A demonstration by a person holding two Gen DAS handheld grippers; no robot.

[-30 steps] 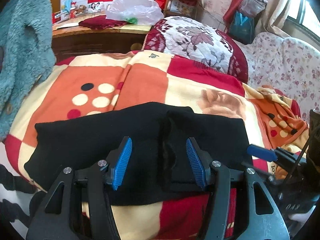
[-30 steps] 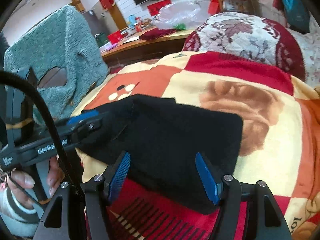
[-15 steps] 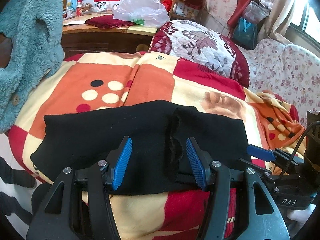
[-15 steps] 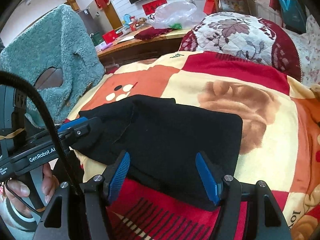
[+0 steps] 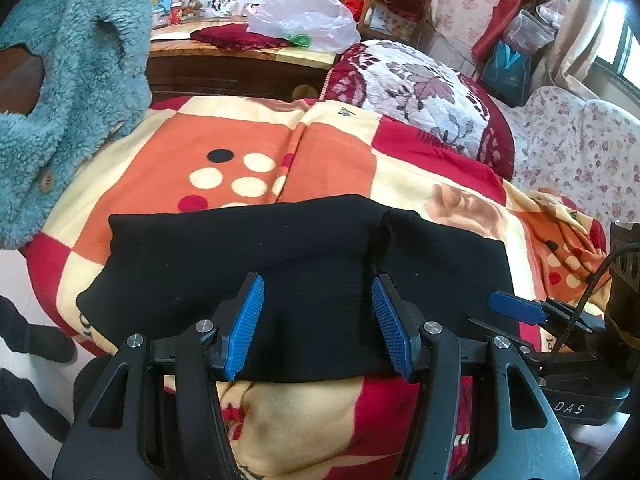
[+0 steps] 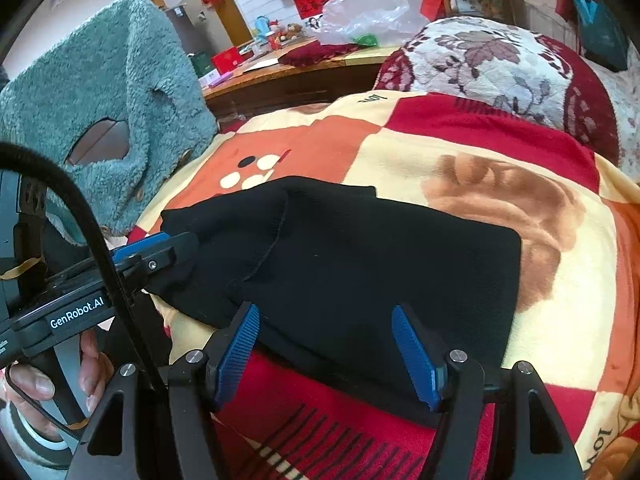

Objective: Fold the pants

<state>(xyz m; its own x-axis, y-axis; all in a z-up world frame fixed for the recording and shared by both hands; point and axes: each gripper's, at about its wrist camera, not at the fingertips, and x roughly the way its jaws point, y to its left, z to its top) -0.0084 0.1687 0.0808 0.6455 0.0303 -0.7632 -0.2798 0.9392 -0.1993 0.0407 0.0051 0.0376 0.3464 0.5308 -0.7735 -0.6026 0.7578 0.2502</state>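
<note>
on the bed, over a red, orange and cream blanket [image 5: 224, 152], the black pants [image 5: 304, 248] lie folded into a wide flat band, with a raised fold edge running through the middle. the left gripper [image 5: 318, 326] hangs at 6 o'clock of the pants, its blue fingers [image 5: 246, 326] spread wide with nothing between them, just above the near hem. the right gripper [image 6: 328, 354] sits at 6 o'clock of the pants' right part, its fingers [image 6: 416, 354] likewise wide apart and empty. a teal fleece jacket [image 5: 68, 80] hangs at 10 o'clock, a floral pillow [image 5: 420, 92] lies at 1 o'clock, and a clear plastic bag [image 5: 304, 20] sits on the wooden worktop [image 5: 224, 50] at 12 o'clock.
</note>
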